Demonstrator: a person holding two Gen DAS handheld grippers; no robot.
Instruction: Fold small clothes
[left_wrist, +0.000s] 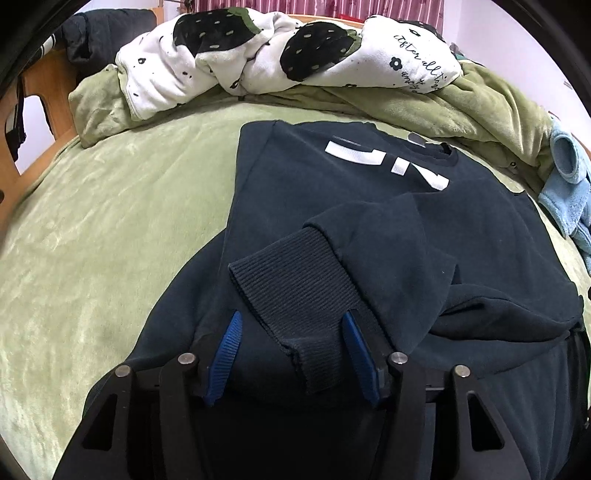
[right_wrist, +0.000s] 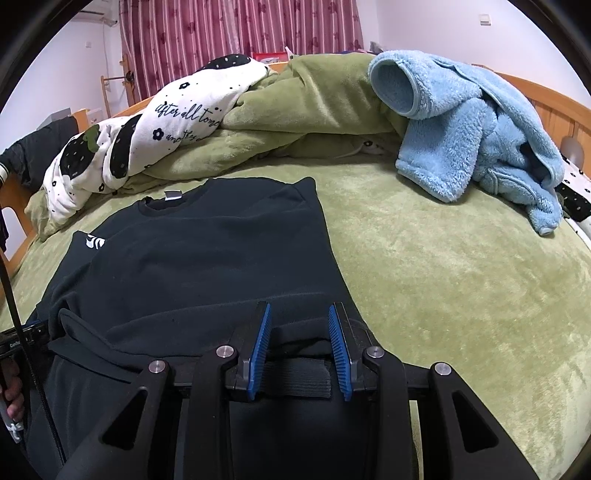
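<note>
Left tool (left_wrist: 291, 332) is spread, its fingers astride the ribbed cuff (left_wrist: 295, 291) of the sweatshirt (left_wrist: 332, 192). Right tool (right_wrist: 300, 325) is also spread, over the hem. The sweatshirt lies flat on the bed (right_wrist: 443, 277), long axis running forward from both tools, collar far.

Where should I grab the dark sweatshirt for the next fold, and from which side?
Probably the hem of the dark sweatshirt, the near edge: both sleeves look folded in, ribbed cuff on top. Come low from the near side, left tool and right tool open at the corners.
</note>
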